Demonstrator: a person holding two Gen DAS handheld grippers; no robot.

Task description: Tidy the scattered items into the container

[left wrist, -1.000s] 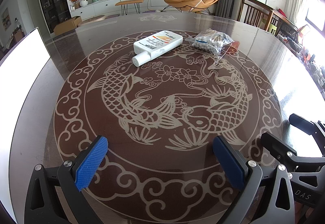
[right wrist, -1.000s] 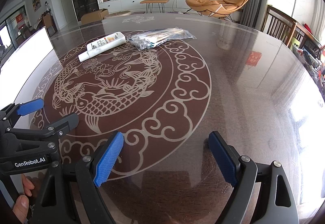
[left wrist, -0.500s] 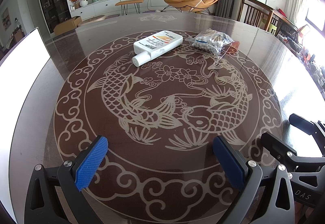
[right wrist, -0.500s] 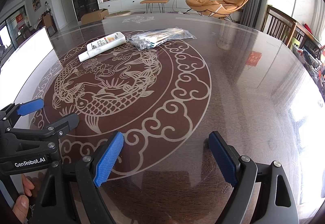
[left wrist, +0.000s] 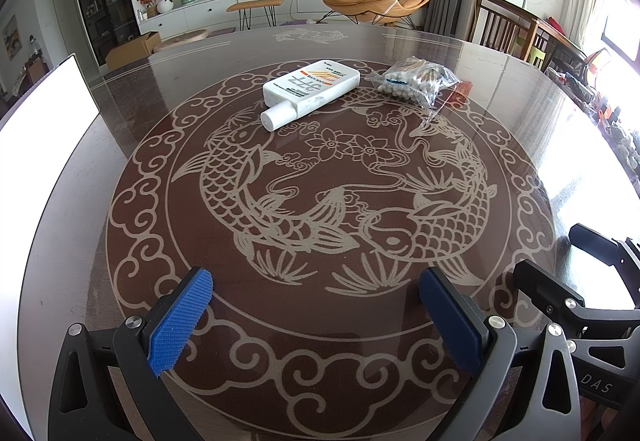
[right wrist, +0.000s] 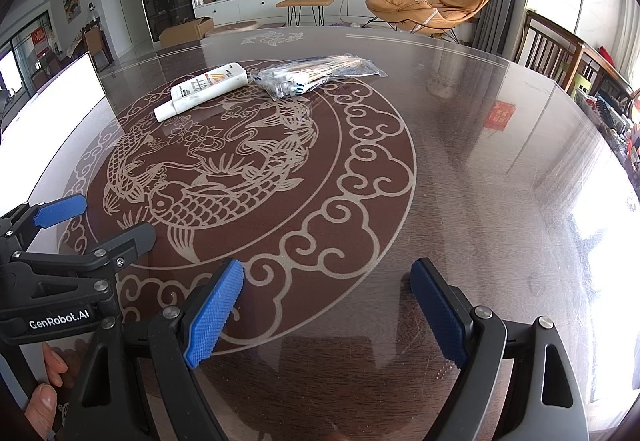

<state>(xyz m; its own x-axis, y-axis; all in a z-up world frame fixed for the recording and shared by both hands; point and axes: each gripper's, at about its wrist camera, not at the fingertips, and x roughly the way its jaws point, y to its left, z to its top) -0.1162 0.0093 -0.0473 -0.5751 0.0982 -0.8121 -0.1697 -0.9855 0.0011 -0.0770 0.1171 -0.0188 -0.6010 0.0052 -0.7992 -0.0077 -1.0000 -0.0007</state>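
Two items wait at the far side of the surface point(left wrist: 520, 169): a white bottle point(left wrist: 310, 91) lying flat and, just beside it, a bag of cotton swabs point(left wrist: 414, 81). The left gripper point(left wrist: 316, 315) and right gripper point(right wrist: 326, 303) hover near the front edge, jaws wide and empty, likely poised to reach. The white container point(left wrist: 44, 109) stands at the left edge.

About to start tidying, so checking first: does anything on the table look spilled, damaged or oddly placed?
Nothing stands out. The white bottle lies on its side, cap on, with no spill visible; the clear bag of cotton swabs lies beside it. Both grippers are open and empty.
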